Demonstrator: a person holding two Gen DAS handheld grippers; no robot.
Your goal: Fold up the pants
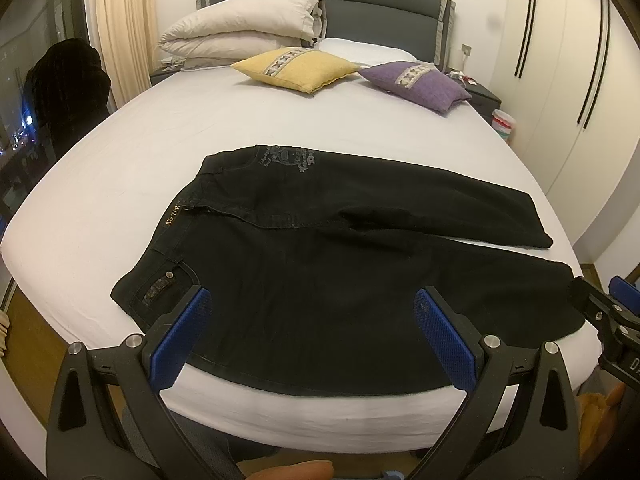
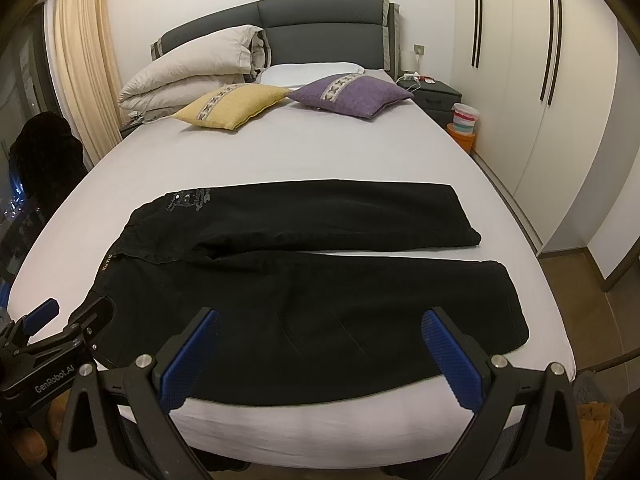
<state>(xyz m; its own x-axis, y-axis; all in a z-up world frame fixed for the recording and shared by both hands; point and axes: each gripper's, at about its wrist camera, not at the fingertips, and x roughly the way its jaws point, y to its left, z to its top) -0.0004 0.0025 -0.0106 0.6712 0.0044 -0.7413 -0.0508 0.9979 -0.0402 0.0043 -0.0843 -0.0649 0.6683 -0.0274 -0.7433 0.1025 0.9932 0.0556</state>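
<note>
Black pants (image 1: 320, 256) (image 2: 304, 280) lie spread flat across the near end of a white bed (image 1: 160, 140) (image 2: 360, 152), waistband to the left and both legs stretching right, slightly apart. My left gripper (image 1: 312, 300) hovers open over the near edge of the pants by the waist and hip, its blue pads (image 1: 188, 336) wide apart with nothing between them. My right gripper (image 2: 320, 320) is open too, above the near leg. Each gripper shows at the edge of the other's view: the right gripper (image 1: 600, 304) at the right edge, the left gripper (image 2: 68, 316) at the left edge.
A yellow cushion (image 1: 296, 67) and a purple cushion (image 1: 416, 84) lie at the head of the bed beside a folded duvet (image 1: 244, 24). A nightstand (image 2: 432, 94) and a small bin (image 2: 464, 120) stand right of the bed, with white wardrobes (image 2: 560, 120) beyond. A dark garment (image 1: 66, 80) hangs at left.
</note>
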